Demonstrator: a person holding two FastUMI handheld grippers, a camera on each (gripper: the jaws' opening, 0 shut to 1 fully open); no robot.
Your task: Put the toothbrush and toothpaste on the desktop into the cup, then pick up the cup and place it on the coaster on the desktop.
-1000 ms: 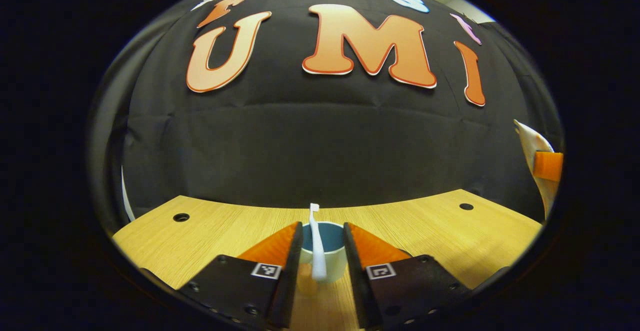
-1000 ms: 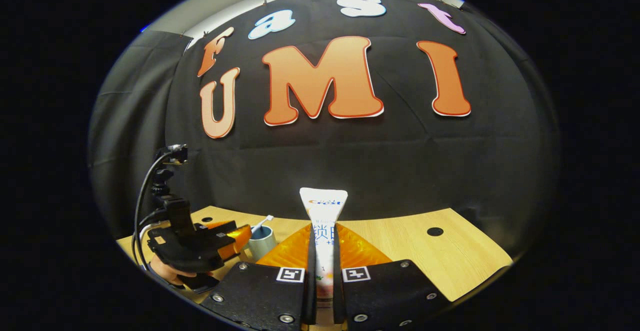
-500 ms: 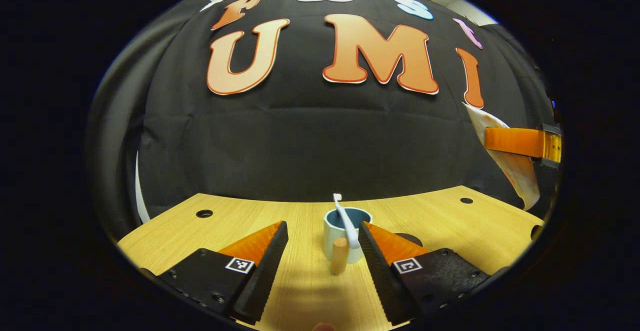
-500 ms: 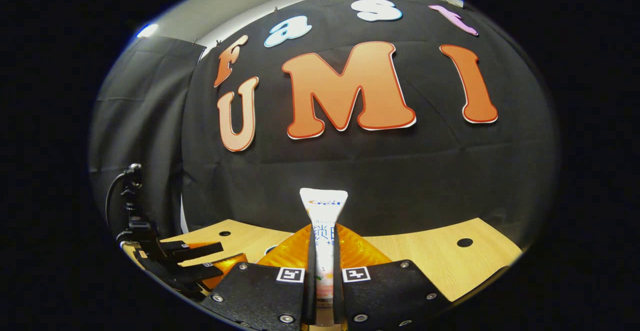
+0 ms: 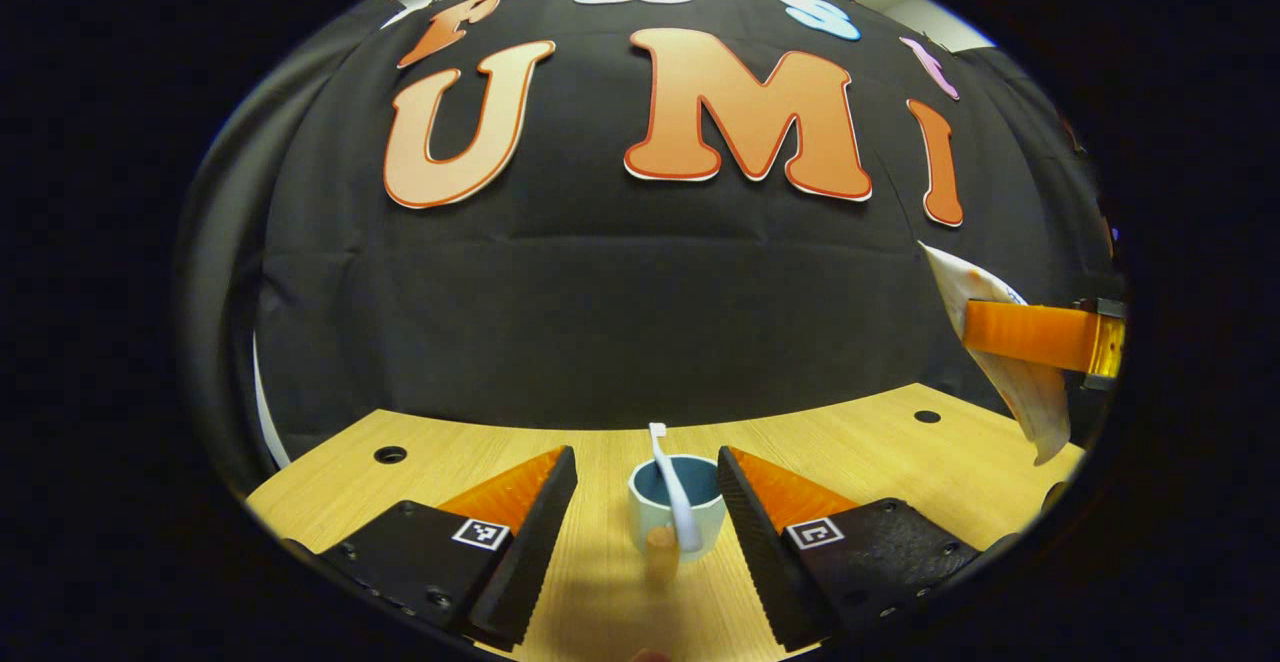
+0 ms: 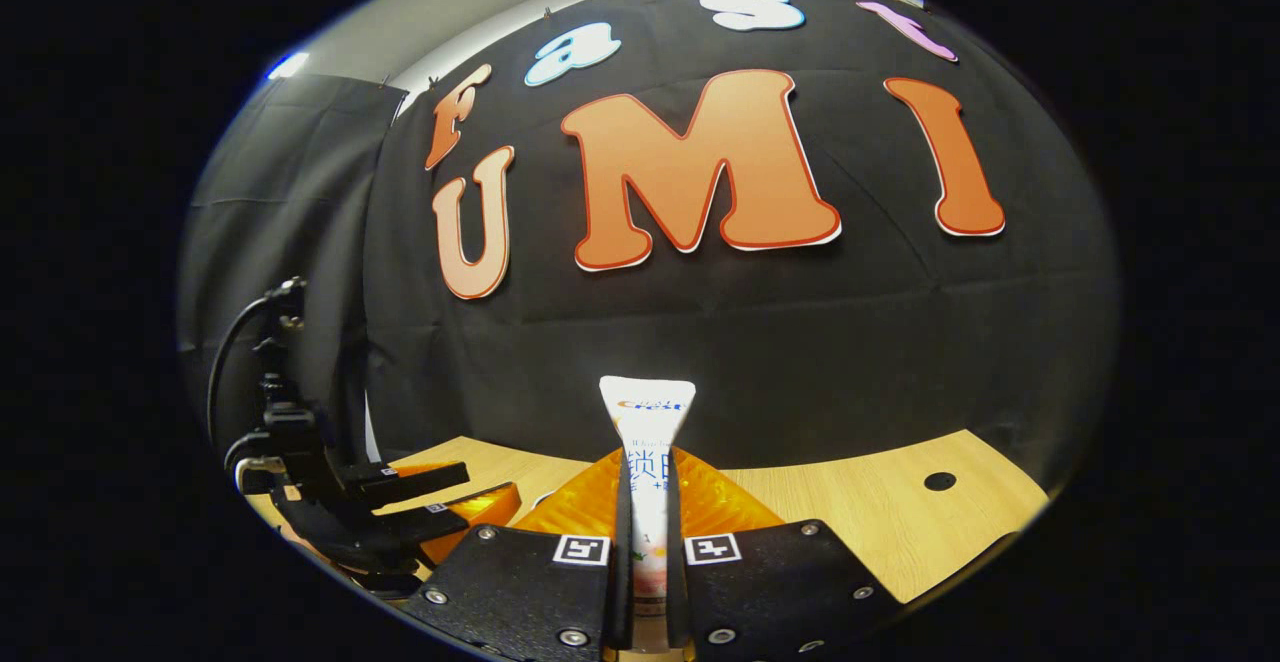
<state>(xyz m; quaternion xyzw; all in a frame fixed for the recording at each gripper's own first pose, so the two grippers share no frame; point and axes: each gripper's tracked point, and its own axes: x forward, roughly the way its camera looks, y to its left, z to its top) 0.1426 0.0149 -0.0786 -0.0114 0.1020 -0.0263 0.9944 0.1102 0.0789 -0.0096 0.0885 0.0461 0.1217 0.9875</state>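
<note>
In the left gripper view a pale cup [image 5: 641, 519] with a blue inside stands on the wooden desktop [image 5: 880, 452]. A white toothbrush [image 5: 672, 487] leans in it, head up. My left gripper [image 5: 645, 454] is open, with one finger on each side of the cup and touching neither cup nor brush. My right gripper [image 6: 647, 467] is shut on a white toothpaste tube [image 6: 647, 422], held upright above the desktop [image 6: 880, 517]. That tube [image 5: 1005, 382] and a right finger [image 5: 1030, 335] also appear at the right edge of the left gripper view. The left gripper [image 6: 400, 502] shows low on the left.
The desktop has small round holes near its back corners [image 5: 390, 454] [image 5: 927, 416] [image 6: 938, 481]. Black cloth walls close the booth behind and at the sides. Cables [image 6: 235, 342] rise from the left gripper's body.
My left gripper opened, let go of the toothbrush and drew back a little; the brush now rests in the cup. The right gripper, still holding the toothpaste, has moved in nearer the cup.
</note>
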